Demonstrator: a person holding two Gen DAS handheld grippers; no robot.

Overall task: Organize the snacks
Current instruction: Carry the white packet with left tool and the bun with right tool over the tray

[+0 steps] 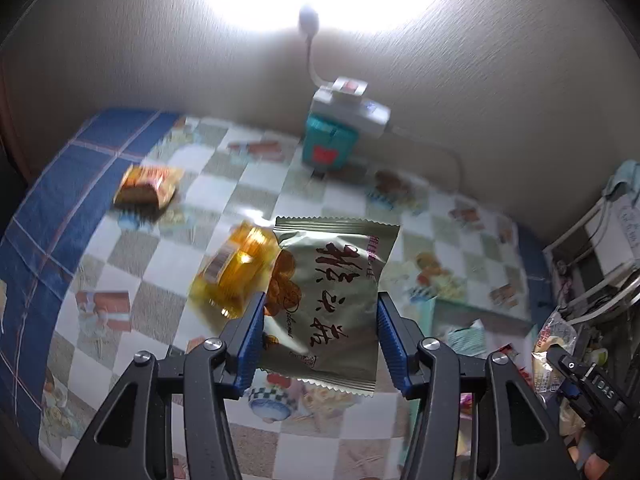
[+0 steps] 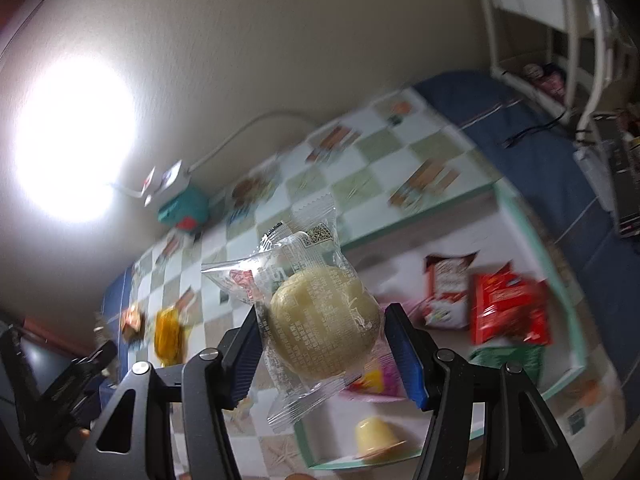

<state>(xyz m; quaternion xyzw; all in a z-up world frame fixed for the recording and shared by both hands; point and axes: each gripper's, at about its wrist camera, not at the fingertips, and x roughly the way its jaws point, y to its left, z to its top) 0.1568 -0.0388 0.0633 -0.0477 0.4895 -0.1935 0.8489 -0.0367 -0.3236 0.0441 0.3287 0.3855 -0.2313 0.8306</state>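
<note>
1. Holding a silver packet (image 1: 332,304), the left gripper (image 1: 320,340) has its blue fingers (image 1: 252,344) pressed on both sides, up above the tabletop (image 1: 160,264).
2. The right gripper (image 2: 324,348) holds a clear bag with a round cake (image 2: 324,320) between its fingers.
3. An orange pack (image 1: 234,272) and a small snack (image 1: 146,184) lie on the tabletop.
4. A tray (image 2: 556,256) holds red bags (image 2: 508,308) and a yellow cup (image 2: 376,436).
</note>
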